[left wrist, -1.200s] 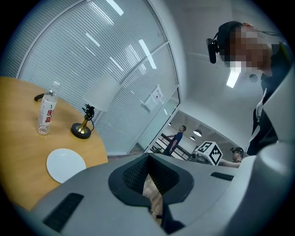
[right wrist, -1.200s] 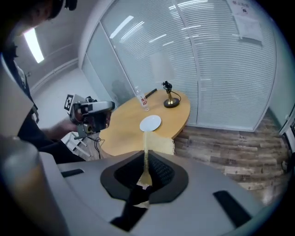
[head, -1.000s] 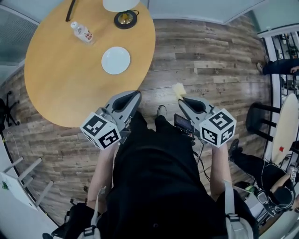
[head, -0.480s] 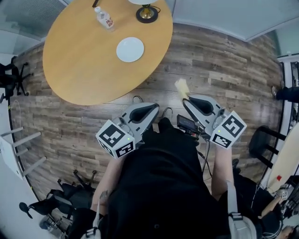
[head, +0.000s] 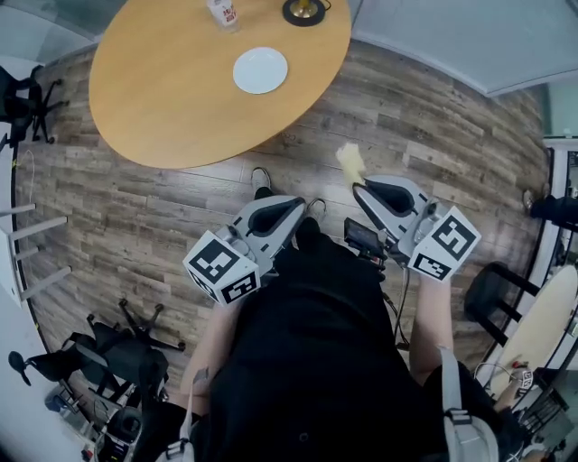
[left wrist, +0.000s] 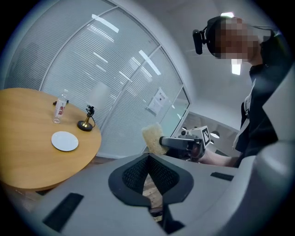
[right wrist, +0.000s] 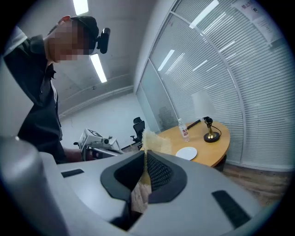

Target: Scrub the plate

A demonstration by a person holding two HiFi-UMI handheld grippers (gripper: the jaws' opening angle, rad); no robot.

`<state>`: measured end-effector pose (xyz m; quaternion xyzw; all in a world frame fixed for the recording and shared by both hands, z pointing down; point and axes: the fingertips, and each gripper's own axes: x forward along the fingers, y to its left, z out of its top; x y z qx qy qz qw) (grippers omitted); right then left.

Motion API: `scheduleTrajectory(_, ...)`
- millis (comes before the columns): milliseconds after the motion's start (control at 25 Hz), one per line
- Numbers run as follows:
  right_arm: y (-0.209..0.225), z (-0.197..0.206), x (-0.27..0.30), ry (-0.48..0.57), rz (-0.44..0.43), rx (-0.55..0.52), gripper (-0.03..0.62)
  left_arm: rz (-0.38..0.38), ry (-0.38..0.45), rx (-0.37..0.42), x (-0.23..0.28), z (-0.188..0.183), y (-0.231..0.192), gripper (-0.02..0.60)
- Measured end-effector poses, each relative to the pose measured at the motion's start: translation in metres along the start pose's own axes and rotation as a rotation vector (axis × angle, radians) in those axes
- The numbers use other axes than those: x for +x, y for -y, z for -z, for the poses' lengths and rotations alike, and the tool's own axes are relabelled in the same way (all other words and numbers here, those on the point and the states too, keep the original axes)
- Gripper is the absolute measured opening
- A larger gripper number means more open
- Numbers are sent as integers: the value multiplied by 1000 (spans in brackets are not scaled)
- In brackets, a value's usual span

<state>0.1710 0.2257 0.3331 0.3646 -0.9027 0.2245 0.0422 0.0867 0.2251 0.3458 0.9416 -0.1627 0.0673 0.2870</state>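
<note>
A white plate [head: 260, 70] lies on the round wooden table [head: 172, 90], far ahead of both grippers; it also shows as the plate [left wrist: 64, 140] and the plate [right wrist: 186, 153]. My right gripper [head: 358, 185] is shut on a yellow sponge [head: 349, 161], which sticks out past its tips as the sponge [right wrist: 154, 142]. My left gripper [head: 298, 206] is shut with nothing in it, its jaws meeting at the tips [left wrist: 148, 156]. Both are held at waist height over the wood floor, away from the table.
A water bottle [head: 222, 11] and a small lamp base [head: 305, 9] stand on the table beyond the plate. Black office chairs [head: 126, 347] stand at the left. A glass wall with blinds [left wrist: 92, 69] runs behind the table. A phone-like device [head: 363, 238] hangs at my waist.
The view has shifted: the table and plate slid up and right in the head view, farther from the grippers. Both grippers keep their pose, the sponge still held.
</note>
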Motion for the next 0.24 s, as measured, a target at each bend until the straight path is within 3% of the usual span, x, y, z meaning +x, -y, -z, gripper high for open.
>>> scheduleTrajectory(240, -1, 2, -1, -11, -19, -17, 25, -3, 12, -7, 5, 4, 1, 11)
